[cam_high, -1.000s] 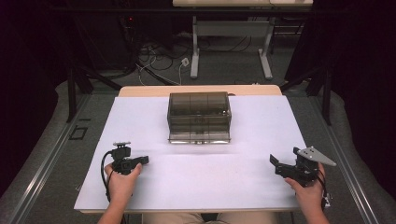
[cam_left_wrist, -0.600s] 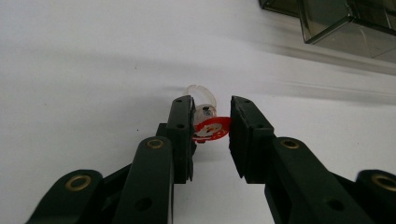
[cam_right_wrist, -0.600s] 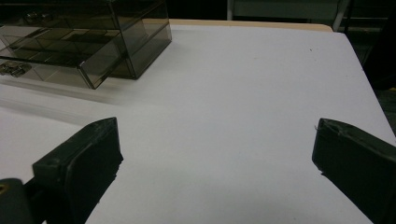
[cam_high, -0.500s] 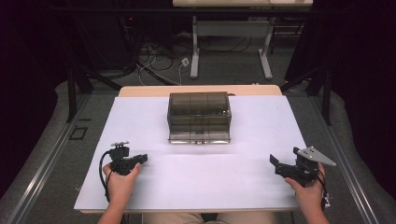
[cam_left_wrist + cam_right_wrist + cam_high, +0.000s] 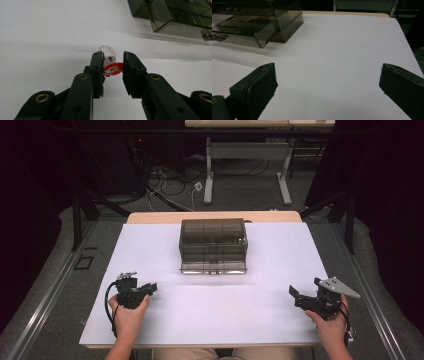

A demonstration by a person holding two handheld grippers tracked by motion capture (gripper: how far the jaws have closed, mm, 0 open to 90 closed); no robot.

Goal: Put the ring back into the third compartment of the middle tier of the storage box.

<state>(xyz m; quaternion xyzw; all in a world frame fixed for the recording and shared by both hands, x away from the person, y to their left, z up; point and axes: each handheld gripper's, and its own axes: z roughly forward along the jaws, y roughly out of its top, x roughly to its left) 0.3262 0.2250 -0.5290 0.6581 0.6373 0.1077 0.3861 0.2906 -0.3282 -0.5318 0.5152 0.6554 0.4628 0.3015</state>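
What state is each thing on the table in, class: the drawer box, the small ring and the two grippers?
Drawer box: bottom drawer pulled partly out, upper drawers in.
Ring: clear band with a red-and-white disc, clamped between the jaws, off the table.
Left gripper: shut on the ring.
Right gripper: open, empty.

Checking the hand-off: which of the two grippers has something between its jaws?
The left gripper: a small ring with a red and white face sits pinched between its jaws. The right gripper stands wide open over bare white table.
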